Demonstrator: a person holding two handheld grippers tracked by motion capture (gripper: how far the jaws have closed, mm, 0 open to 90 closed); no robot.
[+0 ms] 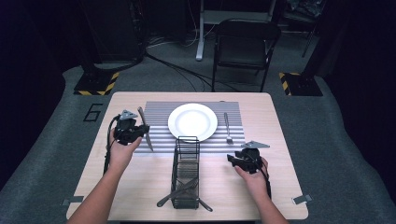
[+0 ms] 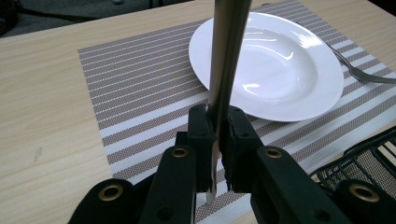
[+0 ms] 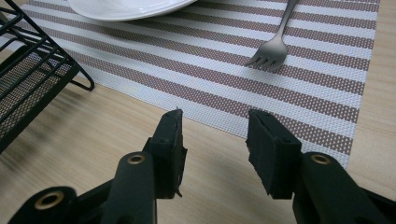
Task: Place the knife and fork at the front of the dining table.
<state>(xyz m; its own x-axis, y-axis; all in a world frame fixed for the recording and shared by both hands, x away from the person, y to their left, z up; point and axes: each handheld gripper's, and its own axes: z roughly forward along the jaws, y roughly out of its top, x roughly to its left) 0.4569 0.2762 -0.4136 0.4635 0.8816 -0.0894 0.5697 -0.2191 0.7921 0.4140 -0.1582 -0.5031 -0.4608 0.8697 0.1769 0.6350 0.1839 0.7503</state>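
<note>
table (image 1: pixel 140 186): light wood top; striped placemat (image 1: pixel 159 114) laid across its far half.

plate (image 1: pixel 192 121): white, at the placemat's middle; its glossy bowl shows close up in the left gripper view (image 2: pixel 280 65).

fork (image 1: pixel 228 128): lies on the placemat just right of the plate, tines toward the person; the right gripper view shows the tines (image 3: pixel 268 56) resting on the stripes.

wire caddy (image 1: pixel 186 172): black mesh basket on the table, near side of the plate, between the two hands; cutlery handles stick out at its near end in the high view. a corner of it shows in each gripper view.

left gripper (image 1: pixel 133 130): held over the placemat's left edge, clenched on a knife (image 1: pixel 144 128). the high view gives the knife's full length, tilted, beside the plate; the left gripper view (image 2: pixel 217 140) shows the jaws pinching the metal (image 2: pixel 226 56), which rises across the plate's rim.

right gripper (image 1: pixel 238 161): over bare wood right of the caddy; the right gripper view (image 3: pixel 215 140) shows its jaws spread apart, nothing between them, just short of the placemat's edge.
</note>
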